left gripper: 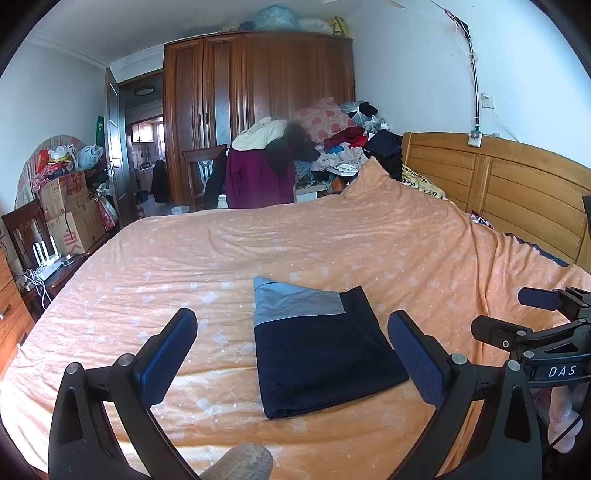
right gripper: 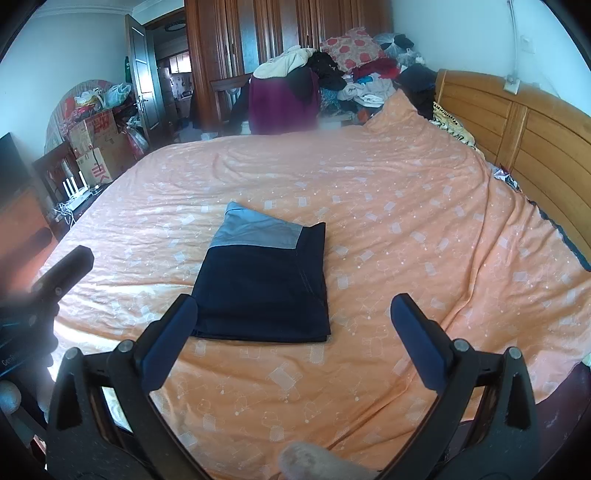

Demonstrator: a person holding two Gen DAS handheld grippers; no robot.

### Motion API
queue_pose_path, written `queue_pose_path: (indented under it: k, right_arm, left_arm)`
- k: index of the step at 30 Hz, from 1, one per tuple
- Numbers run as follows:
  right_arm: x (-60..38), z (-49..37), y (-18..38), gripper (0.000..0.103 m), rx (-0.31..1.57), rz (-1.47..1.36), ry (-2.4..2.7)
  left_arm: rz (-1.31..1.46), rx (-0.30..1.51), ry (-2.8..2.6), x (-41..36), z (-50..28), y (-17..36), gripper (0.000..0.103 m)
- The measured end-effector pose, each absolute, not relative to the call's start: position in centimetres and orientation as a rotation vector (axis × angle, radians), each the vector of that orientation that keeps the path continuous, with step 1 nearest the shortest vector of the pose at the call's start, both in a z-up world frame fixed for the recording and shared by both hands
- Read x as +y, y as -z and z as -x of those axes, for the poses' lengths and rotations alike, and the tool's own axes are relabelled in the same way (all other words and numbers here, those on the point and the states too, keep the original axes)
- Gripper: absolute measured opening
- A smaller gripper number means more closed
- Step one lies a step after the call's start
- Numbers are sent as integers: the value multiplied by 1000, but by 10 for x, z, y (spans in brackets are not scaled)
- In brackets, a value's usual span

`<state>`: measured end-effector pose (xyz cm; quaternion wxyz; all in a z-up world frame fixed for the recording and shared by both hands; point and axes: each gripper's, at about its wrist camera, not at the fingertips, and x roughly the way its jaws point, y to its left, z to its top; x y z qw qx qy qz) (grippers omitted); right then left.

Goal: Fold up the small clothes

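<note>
Lying flat mid-bed, folded navy garment [left gripper: 321,354] with grey band, rectangular, on wrinkled orange bedspread [left gripper: 332,243]; left gripper [left gripper: 291,332] and right gripper [right gripper: 293,314] both wide open, empty.

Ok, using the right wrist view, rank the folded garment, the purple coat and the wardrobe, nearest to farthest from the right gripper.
1. Folded garment, on the bedspread just ahead of the right gripper.
2. Purple coat, beyond the bed's far edge.
3. Wardrobe, against the back wall.

The left gripper [right gripper: 62,269] is blurred and cut off at the left edge; the headboard [left gripper: 517,184] runs out of frame.
</note>
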<state>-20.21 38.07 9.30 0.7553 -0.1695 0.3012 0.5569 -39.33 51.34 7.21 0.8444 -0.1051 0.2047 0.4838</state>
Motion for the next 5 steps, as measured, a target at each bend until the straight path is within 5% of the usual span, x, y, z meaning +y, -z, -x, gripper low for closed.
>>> queue_pose_path:
  k: [5]
  right_arm:
    - [379, 202, -93, 103, 644, 364, -1208]
  left_arm:
    - [219, 434, -1021, 513, 395, -70, 103]
